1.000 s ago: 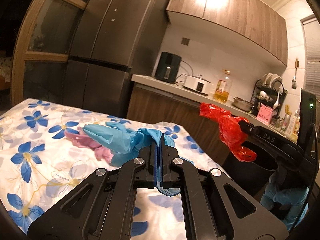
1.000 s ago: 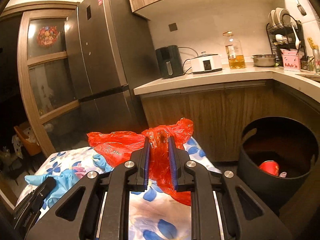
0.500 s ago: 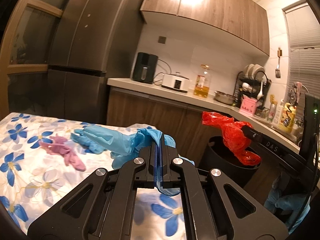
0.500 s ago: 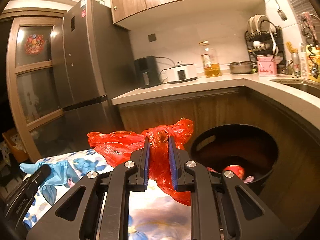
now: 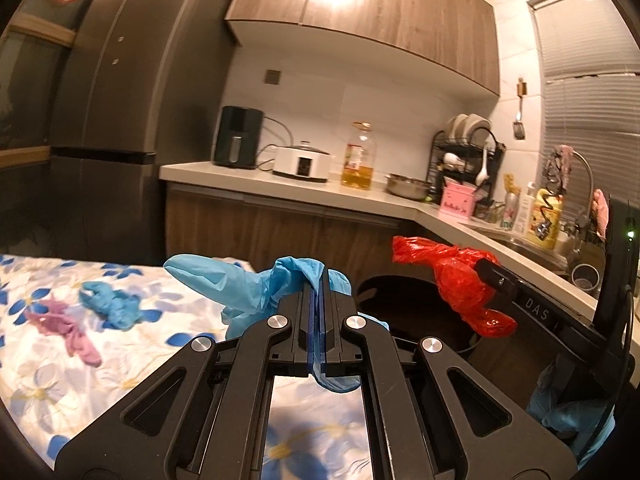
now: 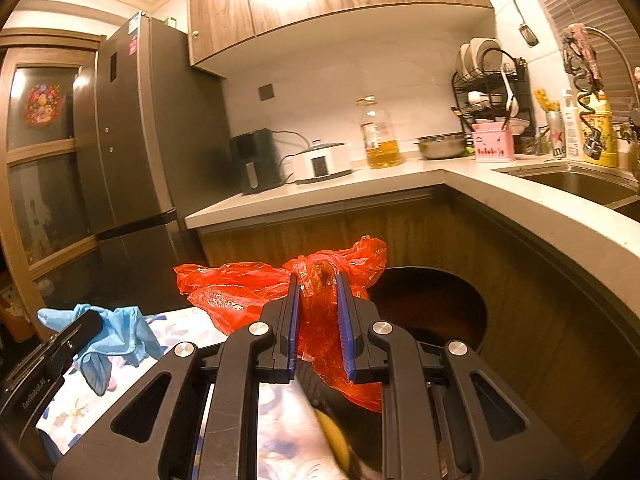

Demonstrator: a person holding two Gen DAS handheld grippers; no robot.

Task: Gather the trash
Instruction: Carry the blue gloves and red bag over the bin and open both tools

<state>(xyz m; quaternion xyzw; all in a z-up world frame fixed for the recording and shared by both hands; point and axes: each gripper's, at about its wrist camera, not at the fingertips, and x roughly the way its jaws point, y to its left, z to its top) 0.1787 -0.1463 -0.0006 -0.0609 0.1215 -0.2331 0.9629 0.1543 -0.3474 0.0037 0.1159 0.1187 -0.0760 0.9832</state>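
My left gripper (image 5: pixel 319 280) pinches a limp, rubbery blue glove (image 5: pixel 240 286) tight. My right gripper (image 6: pixel 319 280) clamps crinkly red plastic bag (image 6: pixel 256 288) above the round black bin (image 6: pixel 432 304).

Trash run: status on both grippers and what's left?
Left gripper shut on blue glove. Right gripper shut on red bag, near the black bin. Another blue glove and pink glove on the floral table.

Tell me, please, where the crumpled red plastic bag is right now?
The crumpled red plastic bag hangs clamped in the right gripper, beside the round black bin.
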